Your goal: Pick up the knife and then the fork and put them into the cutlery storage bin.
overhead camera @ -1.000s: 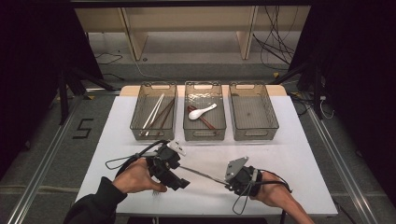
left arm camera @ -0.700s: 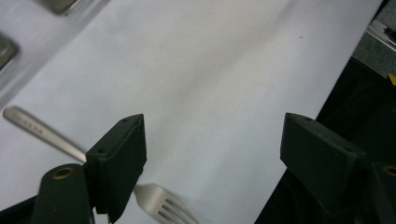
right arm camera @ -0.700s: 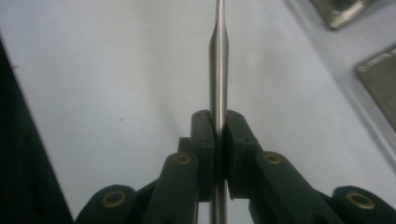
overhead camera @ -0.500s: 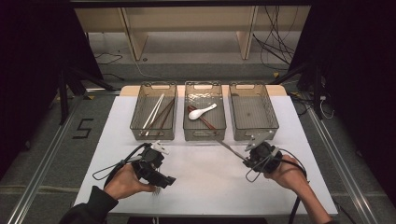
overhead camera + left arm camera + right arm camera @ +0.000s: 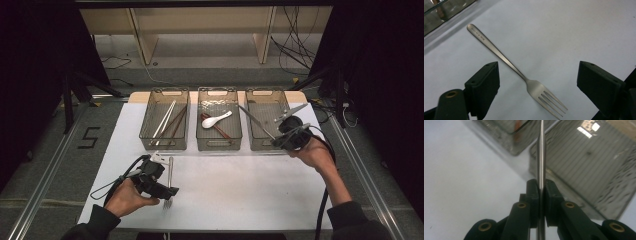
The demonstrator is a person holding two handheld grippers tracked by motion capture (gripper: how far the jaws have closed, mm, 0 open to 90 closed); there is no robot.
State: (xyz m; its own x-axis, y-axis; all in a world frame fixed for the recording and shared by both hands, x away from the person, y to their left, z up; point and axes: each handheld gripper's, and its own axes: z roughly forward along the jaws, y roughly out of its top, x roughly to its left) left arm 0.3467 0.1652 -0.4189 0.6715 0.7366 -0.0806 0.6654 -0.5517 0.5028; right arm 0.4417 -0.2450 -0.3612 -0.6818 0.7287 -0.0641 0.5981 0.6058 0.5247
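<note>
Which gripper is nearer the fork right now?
Left. The left gripper sits over the fork on the table, jaws open on either side of it. The right gripper is far off at the right-hand bin, shut on a knife.

A white table point(image 5: 240, 200) stands on a grey floor point(image 5: 45, 165), where a black "5" point(image 5: 88, 137) is marked beside the table's left edge and metal rails point(image 5: 40, 195) run along both sides. Beyond the table's far edge a pale wooden shelf unit point(image 5: 200, 30) rests on the floor, with loose black cables point(image 5: 295, 45) trailing by its right post. Black drapes point(image 5: 35, 60) close the room on both sides, leaving it dark at the edges while the tabletop and the floor behind it are brightly lit from above.
</note>
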